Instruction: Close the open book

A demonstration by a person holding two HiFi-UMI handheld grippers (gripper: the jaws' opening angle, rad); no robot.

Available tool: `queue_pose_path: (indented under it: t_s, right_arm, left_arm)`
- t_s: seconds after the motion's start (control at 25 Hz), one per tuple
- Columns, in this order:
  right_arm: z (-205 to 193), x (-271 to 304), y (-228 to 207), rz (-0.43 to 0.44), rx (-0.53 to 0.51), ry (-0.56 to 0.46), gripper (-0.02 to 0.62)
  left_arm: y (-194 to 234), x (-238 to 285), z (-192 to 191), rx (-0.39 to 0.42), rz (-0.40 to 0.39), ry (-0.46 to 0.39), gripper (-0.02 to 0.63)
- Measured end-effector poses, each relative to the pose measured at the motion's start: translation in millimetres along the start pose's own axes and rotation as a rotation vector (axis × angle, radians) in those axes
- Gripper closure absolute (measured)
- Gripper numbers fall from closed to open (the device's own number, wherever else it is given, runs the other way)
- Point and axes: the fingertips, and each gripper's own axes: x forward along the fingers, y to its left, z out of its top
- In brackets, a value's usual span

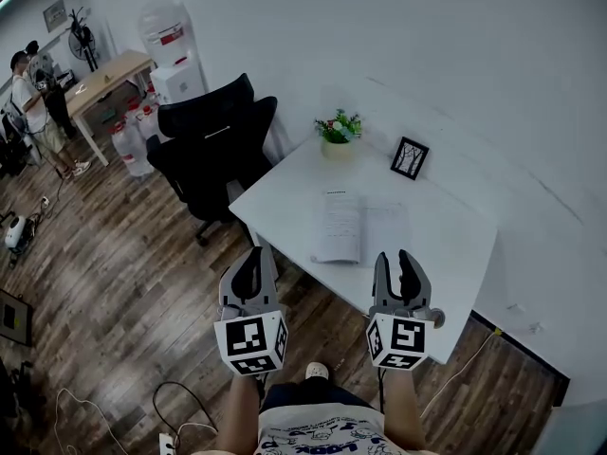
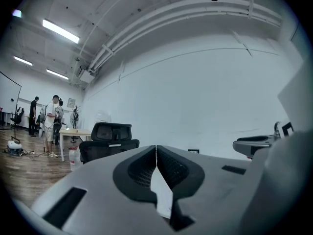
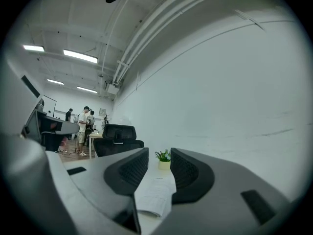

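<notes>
Left gripper (image 1: 252,254): jaws together, empty; my right gripper (image 1: 395,257): jaws apart, empty; book (image 1: 360,227) lies open ahead on table (image 1: 455,254); advise catching one cover's outer edge, folding it over.

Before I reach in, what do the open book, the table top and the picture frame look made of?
Open book: matte paper, thin printed pages lying flat; cover type can't be told.
Table top: smooth white board, probably laminate, judging by its even, faintly glossy surface.
Picture frame: thin dark border, wood or plastic, unclear at this size; pale panel inside.
</notes>
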Motion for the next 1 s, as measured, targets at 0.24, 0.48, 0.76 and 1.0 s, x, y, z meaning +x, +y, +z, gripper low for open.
queue_pose_path:
  t_s: [0.24, 0.48, 0.76, 1.0]
  right_arm:
    - [-15, 16, -6, 0.013, -0.004, 0.033, 0.463]
    - [-25, 26, -8, 0.015, 0.0, 0.058, 0.462]
    - [-37, 47, -9, -0.008, -0.009, 0.095, 0.463]
    - [-40, 77, -6, -0.035, 0.0, 0.108, 0.463]
  left_arm:
    - [2, 16, -9, -0.007, 0.017, 0.023, 0.58]
    - [7, 29, -15, -0.007, 0.028, 0.041, 0.58]
    - [15, 52, -24, -0.014, 0.017, 0.064, 0.58]
    - [27, 85, -28, -0.013, -0.012, 0.08, 0.58]
